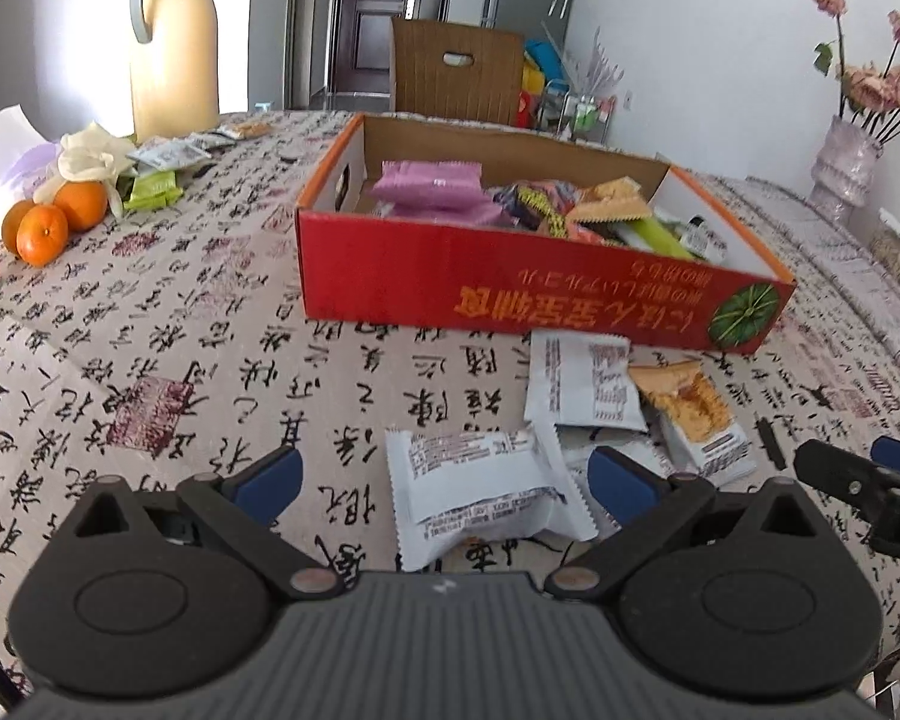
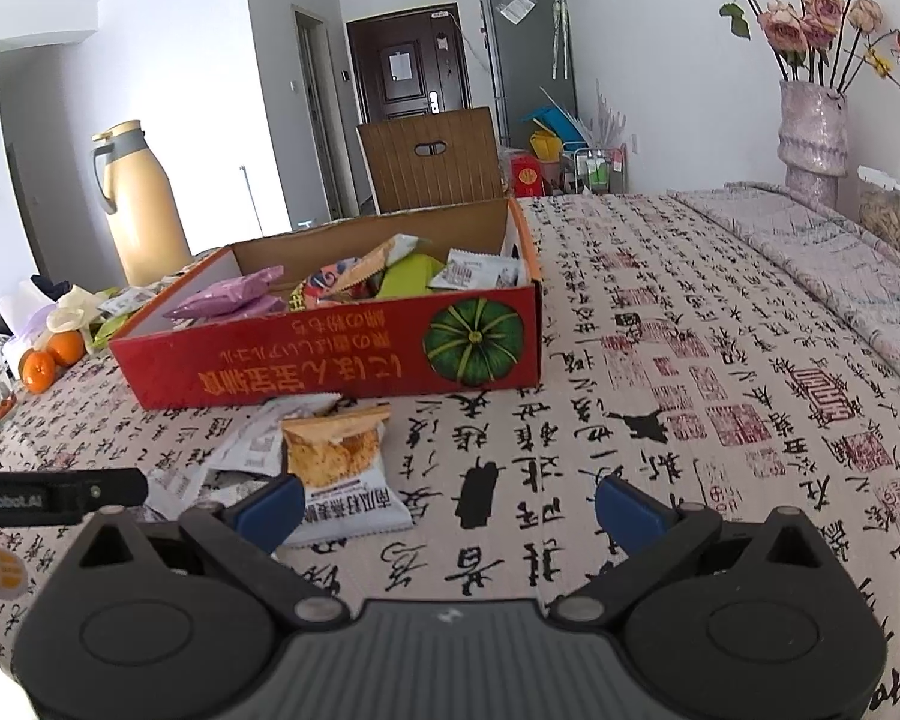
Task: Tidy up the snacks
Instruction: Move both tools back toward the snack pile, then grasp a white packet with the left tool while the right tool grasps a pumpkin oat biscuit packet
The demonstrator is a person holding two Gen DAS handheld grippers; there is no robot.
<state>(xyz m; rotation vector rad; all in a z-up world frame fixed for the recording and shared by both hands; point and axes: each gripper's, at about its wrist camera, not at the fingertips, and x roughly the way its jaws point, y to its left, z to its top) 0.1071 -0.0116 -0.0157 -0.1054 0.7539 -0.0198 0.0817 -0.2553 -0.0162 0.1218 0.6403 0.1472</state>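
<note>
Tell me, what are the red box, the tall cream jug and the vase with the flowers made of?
The red box looks like cardboard: brown, matte inner walls, glossy printed outside. The cream jug seems to be smooth plastic or coated metal with a grey handle; its look leaves that open. The vase appears to be textured glass or glazed ceramic, with a speckled, slightly shiny surface.

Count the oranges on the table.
2 round oranges, touching, at the table's far left beside the pale gloves: one nearer, one behind. More may hide behind them.
</note>
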